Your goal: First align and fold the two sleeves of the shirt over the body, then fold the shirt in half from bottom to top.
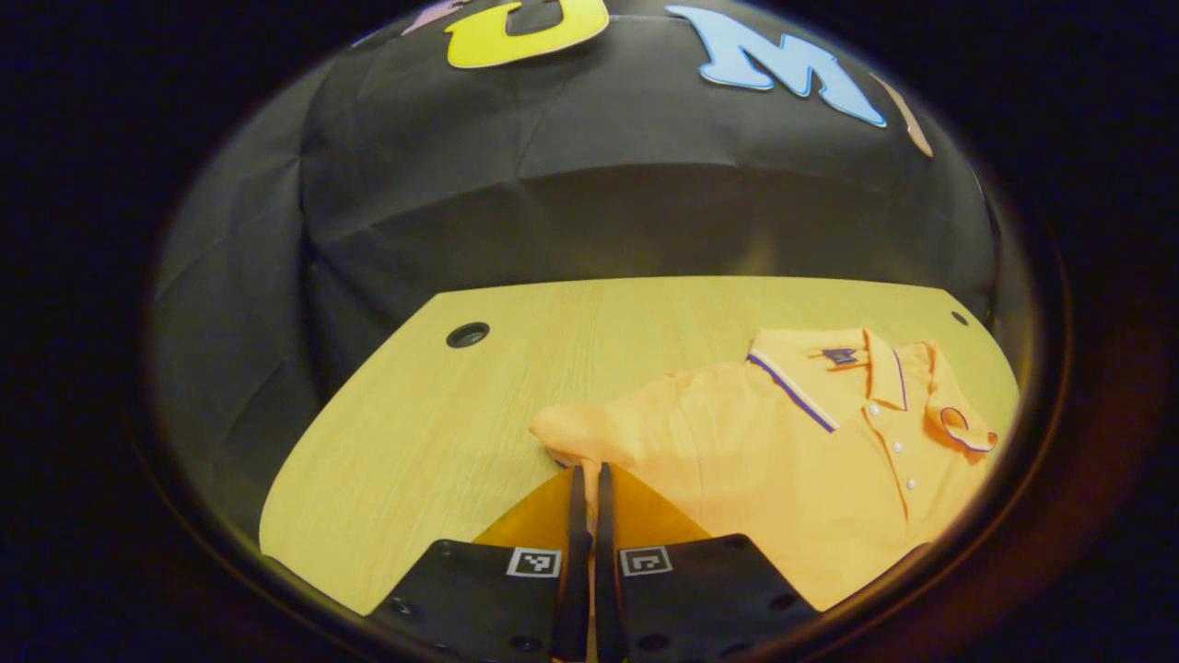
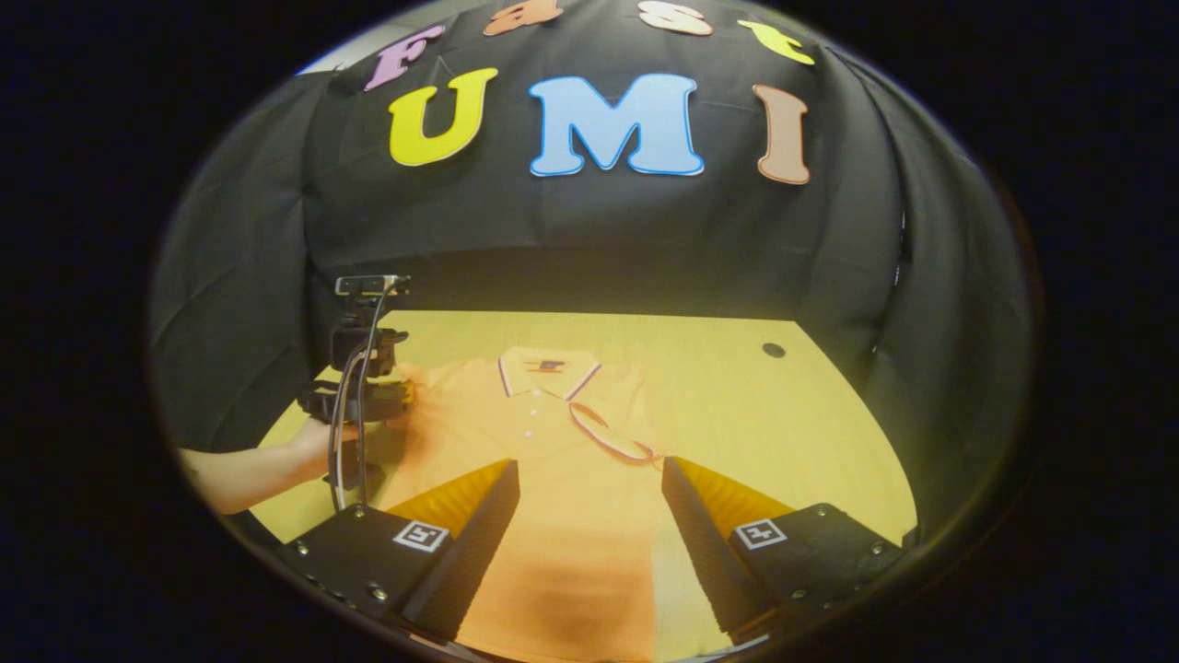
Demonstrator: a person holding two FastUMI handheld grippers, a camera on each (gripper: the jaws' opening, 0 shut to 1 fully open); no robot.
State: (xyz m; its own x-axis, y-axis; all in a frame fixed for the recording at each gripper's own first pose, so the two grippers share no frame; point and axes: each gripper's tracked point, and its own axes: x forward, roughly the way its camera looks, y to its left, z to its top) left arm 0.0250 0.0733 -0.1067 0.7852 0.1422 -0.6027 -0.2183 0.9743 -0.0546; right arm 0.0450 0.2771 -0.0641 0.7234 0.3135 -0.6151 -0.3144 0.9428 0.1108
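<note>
An orange polo shirt lies face up on the wooden table, collar toward the booth wall. My left gripper is shut on the hem of the shirt's left sleeve, which bunches just ahead of its fingertips. The other sleeve lies folded onto the chest beside the buttons. In the right gripper view, my right gripper is open above the shirt, fingers apart on either side of the body. The folded sleeve lies just ahead of it. The left gripper, held by a hand, is at the shirt's left side.
Bare tabletop stretches to the right of the shirt, with a small cable hole near the back. Another cable hole sits at the table's far left corner. Black cloth walls close in the table on three sides.
</note>
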